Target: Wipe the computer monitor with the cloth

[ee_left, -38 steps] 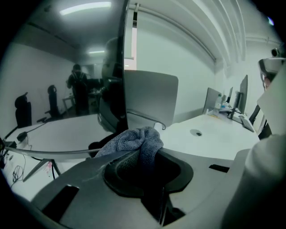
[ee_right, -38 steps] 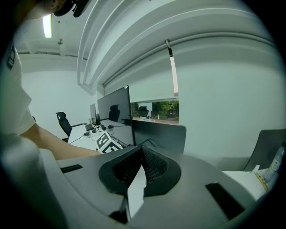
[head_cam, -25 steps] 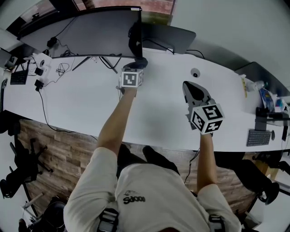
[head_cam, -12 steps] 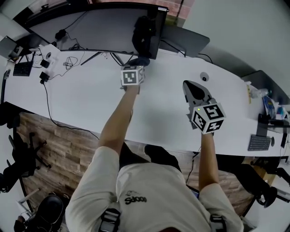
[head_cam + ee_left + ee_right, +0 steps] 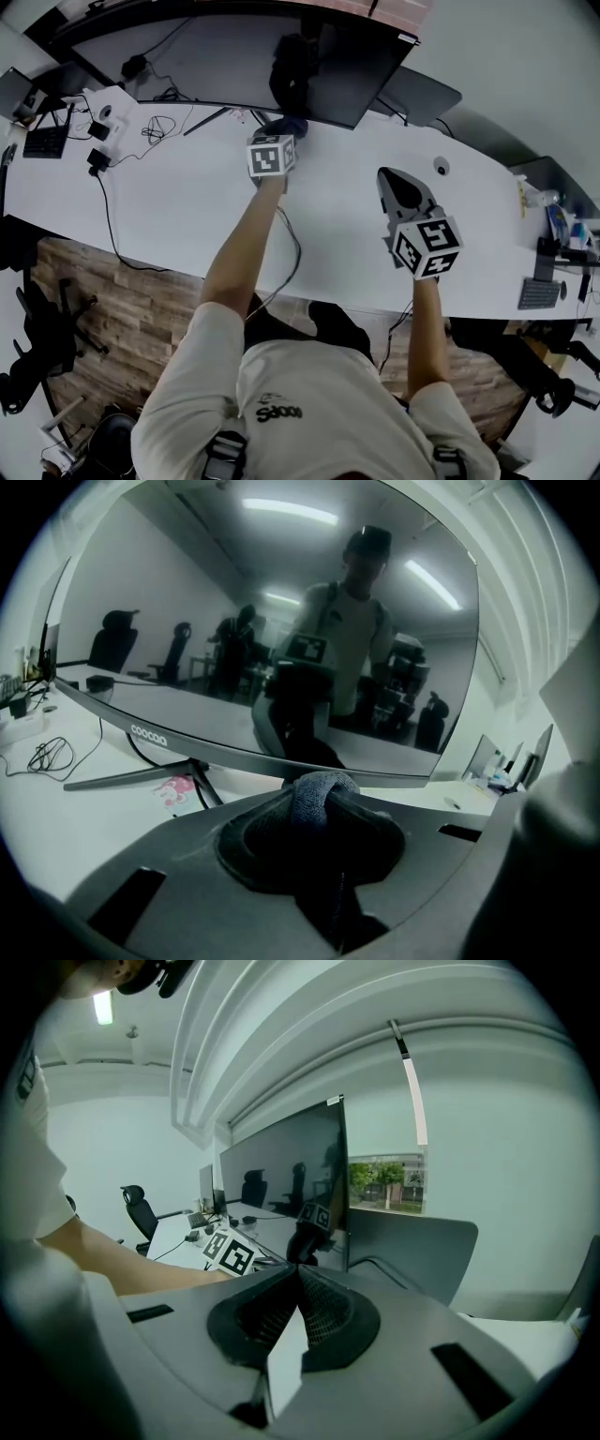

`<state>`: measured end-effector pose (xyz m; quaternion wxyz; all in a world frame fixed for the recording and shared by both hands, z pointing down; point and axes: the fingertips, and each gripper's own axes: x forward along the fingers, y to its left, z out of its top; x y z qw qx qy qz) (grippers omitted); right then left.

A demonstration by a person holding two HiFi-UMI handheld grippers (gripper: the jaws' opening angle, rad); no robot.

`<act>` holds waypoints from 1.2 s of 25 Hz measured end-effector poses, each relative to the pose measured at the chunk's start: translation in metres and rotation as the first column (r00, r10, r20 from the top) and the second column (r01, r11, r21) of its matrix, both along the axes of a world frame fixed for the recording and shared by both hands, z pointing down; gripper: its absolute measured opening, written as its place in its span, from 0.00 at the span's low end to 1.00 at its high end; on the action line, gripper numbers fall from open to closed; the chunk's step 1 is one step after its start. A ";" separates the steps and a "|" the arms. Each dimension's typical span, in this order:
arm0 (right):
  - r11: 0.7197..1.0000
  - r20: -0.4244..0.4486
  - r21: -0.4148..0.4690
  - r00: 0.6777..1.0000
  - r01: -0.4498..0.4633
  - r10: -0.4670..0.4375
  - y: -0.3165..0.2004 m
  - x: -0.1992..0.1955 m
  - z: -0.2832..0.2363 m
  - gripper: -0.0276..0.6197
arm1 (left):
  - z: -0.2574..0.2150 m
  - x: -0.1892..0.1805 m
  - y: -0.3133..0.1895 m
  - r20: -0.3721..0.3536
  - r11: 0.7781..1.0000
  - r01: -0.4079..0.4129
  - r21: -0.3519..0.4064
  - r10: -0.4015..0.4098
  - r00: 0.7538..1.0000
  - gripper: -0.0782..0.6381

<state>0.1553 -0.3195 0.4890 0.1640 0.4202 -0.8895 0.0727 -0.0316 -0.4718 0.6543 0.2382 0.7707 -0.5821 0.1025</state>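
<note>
Left gripper view: a soft dark blue-grey terry cloth [image 5: 323, 787] is clamped, bunched, in the jaws of the left gripper [image 5: 317, 822], apparently just short of the curved black monitor [image 5: 234, 621]. The cloth is judged light and limp. The right gripper [image 5: 298, 1283] jaws are pressed together, empty.

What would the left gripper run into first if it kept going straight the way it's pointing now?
The monitor, about at its lower edge. The cloth pinched in the left gripper sticks out ahead of the jaws, so it would likely touch first. The gap is hard to judge.
</note>
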 end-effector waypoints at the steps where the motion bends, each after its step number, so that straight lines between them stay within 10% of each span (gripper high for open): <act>1: 1.000 0.004 0.000 1.000 -0.008 0.008 -0.003 -0.010 0.000 0.04 | 0.000 -0.009 -0.001 0.004 1.000 -0.008 0.003 0.008 1.000 0.21; 12: 1.000 0.015 -0.003 1.000 -0.020 0.020 -0.024 -0.136 0.002 0.04 | 0.001 -0.113 -0.011 0.007 0.998 -0.038 0.045 0.038 0.999 0.21; 30: 0.993 0.010 -0.031 0.994 0.111 -0.111 -0.070 -0.322 0.004 0.04 | -0.003 -0.367 -0.028 -0.103 0.968 0.247 0.037 -0.242 0.965 0.21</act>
